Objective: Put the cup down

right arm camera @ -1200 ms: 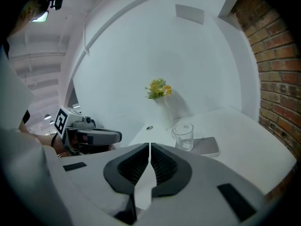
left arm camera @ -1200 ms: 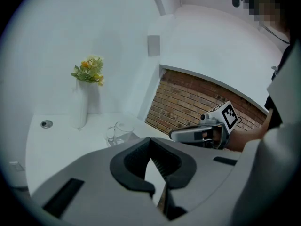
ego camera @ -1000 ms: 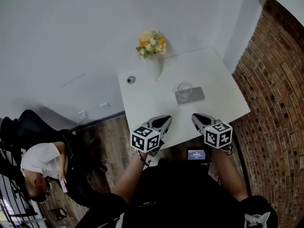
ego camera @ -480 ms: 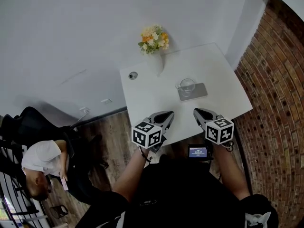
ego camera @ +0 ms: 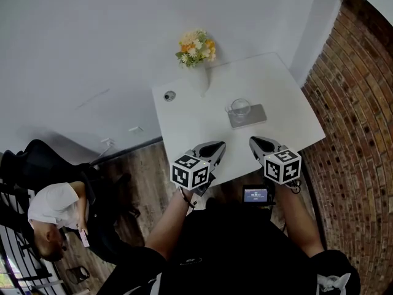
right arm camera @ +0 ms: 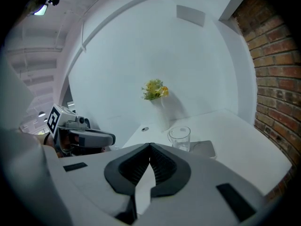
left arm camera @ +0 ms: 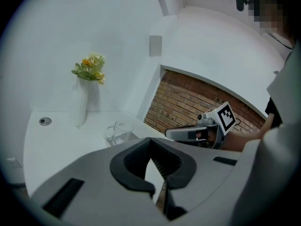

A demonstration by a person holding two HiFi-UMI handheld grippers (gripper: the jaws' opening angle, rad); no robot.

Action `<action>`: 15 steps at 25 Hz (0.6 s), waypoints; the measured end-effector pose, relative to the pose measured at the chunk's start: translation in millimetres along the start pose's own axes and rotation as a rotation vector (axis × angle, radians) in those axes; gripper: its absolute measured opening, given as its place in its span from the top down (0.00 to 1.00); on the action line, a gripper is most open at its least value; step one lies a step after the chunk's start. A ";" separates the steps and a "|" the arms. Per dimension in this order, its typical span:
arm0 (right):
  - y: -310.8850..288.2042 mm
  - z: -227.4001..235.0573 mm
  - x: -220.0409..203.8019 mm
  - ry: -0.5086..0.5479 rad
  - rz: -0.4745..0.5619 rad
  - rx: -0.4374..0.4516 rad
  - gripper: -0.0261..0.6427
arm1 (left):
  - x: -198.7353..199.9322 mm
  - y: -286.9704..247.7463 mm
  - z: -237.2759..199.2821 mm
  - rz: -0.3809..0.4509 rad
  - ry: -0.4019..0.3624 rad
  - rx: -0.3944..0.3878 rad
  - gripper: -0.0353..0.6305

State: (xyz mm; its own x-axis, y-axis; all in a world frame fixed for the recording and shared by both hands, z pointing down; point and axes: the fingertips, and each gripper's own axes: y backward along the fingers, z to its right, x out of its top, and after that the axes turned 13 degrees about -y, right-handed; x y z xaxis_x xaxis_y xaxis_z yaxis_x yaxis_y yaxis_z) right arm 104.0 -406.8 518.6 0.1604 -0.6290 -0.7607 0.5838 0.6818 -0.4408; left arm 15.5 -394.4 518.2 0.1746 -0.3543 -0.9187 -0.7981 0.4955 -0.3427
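Cup (ego camera: 240,107) upright on mat (ego camera: 256,117); vase (ego camera: 204,80) holds flowers (ego camera: 195,46); left hand-held gripper (ego camera: 217,147), right hand-held gripper (ego camera: 253,142) closed.

Left gripper (ego camera: 216,147), right gripper (ego camera: 253,142) side by side, pointing forward; fingers (right arm camera: 120,171) together, nothing held.

left gripper (ego camera: 217,145) / right gripper (ego camera: 253,142): grey, black pads, black-white marker cubes | clothes: black

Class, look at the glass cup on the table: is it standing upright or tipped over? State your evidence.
Upright. The glass cup stands with its open rim facing up and its base on the grey mat.
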 end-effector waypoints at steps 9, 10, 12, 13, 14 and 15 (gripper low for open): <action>-0.4 -1.9 -3.8 0.037 -0.004 -0.012 0.94 | -1.0 -0.7 3.2 0.009 0.018 -0.018 0.94; -0.4 -1.9 -4.0 0.038 -0.005 -0.014 0.94 | -1.2 -0.5 3.8 0.009 0.018 -0.019 0.94; -0.5 -2.0 -4.2 0.041 -0.006 -0.017 0.94 | -1.4 0.2 4.3 0.007 0.016 -0.021 0.94; -0.5 -1.9 -4.0 0.041 -0.006 -0.019 0.94 | -1.4 0.4 4.4 0.006 0.015 -0.021 0.94; -0.4 -1.5 -3.8 0.042 -0.005 -0.022 0.94 | -1.2 0.4 4.5 0.005 0.014 -0.021 0.94; -0.2 -1.1 -3.6 0.043 -0.005 -0.024 0.94 | -1.1 0.4 4.6 0.005 0.013 -0.021 0.94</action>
State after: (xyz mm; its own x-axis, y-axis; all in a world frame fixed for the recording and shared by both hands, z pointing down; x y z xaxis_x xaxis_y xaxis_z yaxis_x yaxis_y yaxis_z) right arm 102.4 -404.3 521.0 0.1227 -0.6164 -0.7778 0.5654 0.6875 -0.4557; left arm 17.6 -390.2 518.1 0.1633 -0.3623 -0.9177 -0.8110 0.4804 -0.3339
